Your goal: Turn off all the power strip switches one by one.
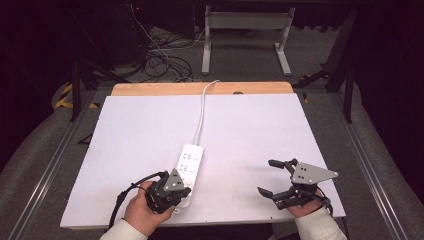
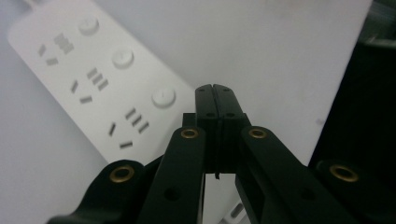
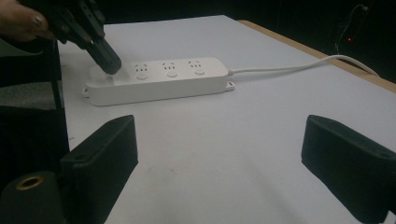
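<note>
The left gripper point(image 1: 172, 192), fingers pressed together and empty, pokes at the near end of the power strip point(image 1: 189, 167) mid-desk, so it should press a button squarely. The right gripper point(image 1: 280, 180) waits right of the strip, fingers wide apart, holding nothing

Power strip point(image 1: 189, 167) lies on the table point(image 1: 125, 135), lower centre of frame. Left gripper point(image 1: 186, 191) sits at its near end; right gripper point(image 1: 266, 177) lower right.

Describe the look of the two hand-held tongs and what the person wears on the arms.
Both tongs are black. The left tongs have bars jointed with brass-coloured rivets, a small grey three-cornered plate on top and a black cable trailing from them. The right tongs carry a larger grey three-cornered plate dotted with holes, and have blocky black pads. White sleeves cover both forearms.
</note>
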Available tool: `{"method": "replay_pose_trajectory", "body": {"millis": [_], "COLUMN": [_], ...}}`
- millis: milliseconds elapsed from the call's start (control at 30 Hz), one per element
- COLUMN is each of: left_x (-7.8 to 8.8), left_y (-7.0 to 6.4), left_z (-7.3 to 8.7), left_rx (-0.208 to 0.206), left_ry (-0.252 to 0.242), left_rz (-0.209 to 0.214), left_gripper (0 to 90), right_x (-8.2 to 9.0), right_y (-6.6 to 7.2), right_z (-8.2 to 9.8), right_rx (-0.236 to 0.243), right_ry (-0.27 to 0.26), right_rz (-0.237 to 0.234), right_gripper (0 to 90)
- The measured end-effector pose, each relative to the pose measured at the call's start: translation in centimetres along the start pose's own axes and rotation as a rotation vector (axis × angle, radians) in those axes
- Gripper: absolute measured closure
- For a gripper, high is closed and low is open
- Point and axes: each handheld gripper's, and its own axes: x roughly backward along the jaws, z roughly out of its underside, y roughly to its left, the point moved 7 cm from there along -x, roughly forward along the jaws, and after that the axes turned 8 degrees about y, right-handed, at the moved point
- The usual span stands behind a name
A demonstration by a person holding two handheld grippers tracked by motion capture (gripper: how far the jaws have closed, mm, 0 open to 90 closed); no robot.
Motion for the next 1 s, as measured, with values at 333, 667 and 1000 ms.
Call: {"method": "replay_pose_trajectory", "body": {"millis": [333, 667, 1000], "left_x": [1.9, 3.7, 6.0], "left_y": [1.0, 2.8, 6.9], "left_z": [-0.1, 0.4, 6.1], "left_rx": [0.015, 0.063, 0.157], "left_ry": [-0.073, -0.189, -0.354], "left_rz": [-0.02, -0.074, -0.218], "left_gripper": [90.0, 48.4, 25.0], "right_x": [0.0, 0.1, 0.3], "right_y": [-0.1, -0.1, -0.1], "right_z": [0.1, 0.1, 0.2], "right_rx": [-0.006, -0.006, -0.015], "right_ry": [0.001, -0.003, -0.004], "right_rz": [0.001, 0.004, 0.016], "right_gripper": [11.2, 11.2, 11.0]}}
